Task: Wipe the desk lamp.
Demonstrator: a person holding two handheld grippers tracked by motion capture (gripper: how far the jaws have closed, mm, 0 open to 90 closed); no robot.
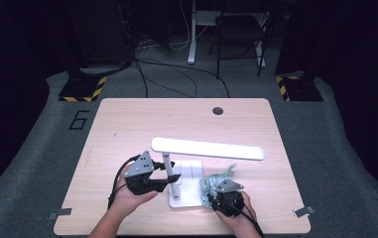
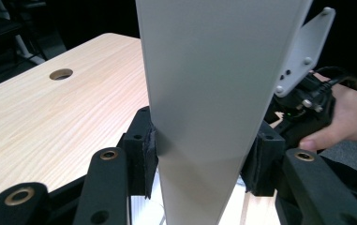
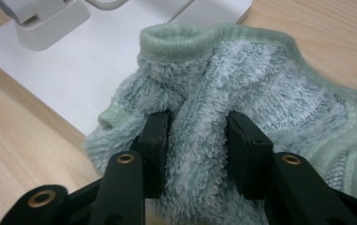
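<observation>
From the high view, a white desk lamp (image 1: 191,168) stands near the front of the pale wooden surface (image 1: 127,124). The left hand-held gripper (image 1: 169,177) reaches in from the lamp's left and grips its upright post, probably to steady it. The right hand-held gripper (image 1: 216,196) sits at the lamp's right, on a pale green fluffy cloth (image 1: 216,179) bunched against the lamp's base. In the left gripper view, the pads press both sides of the lamp's flat white post (image 2: 204,117), a narrow hold. In the right gripper view, the jaws straddle a fold of the cloth (image 3: 199,140), which overlaps the base's corner (image 3: 73,70); the pads pinch the pile, likely for wiping.
</observation>
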